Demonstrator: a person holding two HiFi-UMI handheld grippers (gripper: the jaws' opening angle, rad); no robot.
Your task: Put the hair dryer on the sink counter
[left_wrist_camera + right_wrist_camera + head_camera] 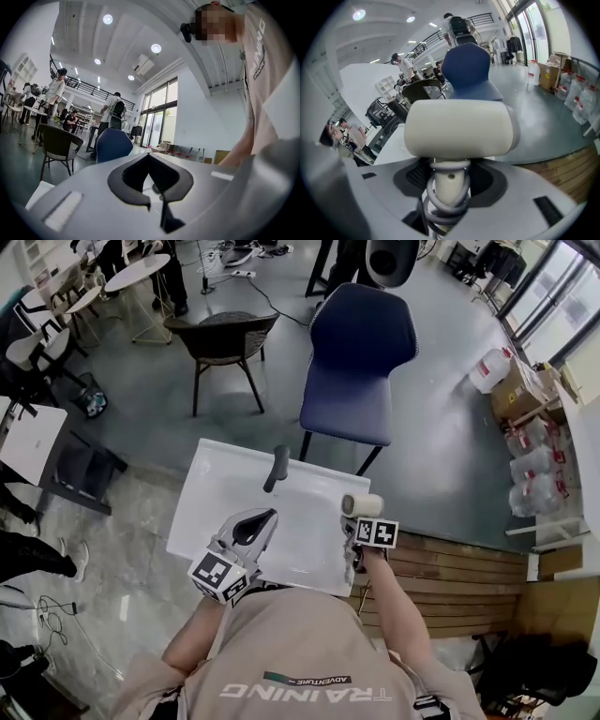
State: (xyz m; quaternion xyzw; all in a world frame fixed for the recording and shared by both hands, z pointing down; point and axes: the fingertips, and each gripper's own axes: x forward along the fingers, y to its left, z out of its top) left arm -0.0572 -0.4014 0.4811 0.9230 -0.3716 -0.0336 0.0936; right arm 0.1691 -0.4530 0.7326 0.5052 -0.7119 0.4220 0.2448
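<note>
Two grippers were over a white sink tabletop point(211, 498), seen steeply from above. Far to the left stood a dark woven chair point(225, 334) on the grey floor. The left gripper point(268, 516) was over the near left part of the basin. Its black fingers point(126, 180) were drawn together at the tips with nothing between them, and only the white basin showed through the gap behind them. A black faucet point(277, 468) stood at the far middle of the tabletop, just beyond that gripper.

To the right, the right gripper point(449, 194) had its fingers clenched on the handle of the hair dryer point(362, 505). The dryer's cream barrel lay crosswise above the fingers. A pale grey cord point(440, 208) was coiled round the handle where the fingers held it. The dryer was at the right edge of the tabletop. It seemed to hang just over that edge rather than rest on it, though the steep view left this hard to judge.

A blue chair point(361, 362) stood beyond the far right side of the tabletop. Wooden boards point(450, 568) ran along the floor to the right of it.
</note>
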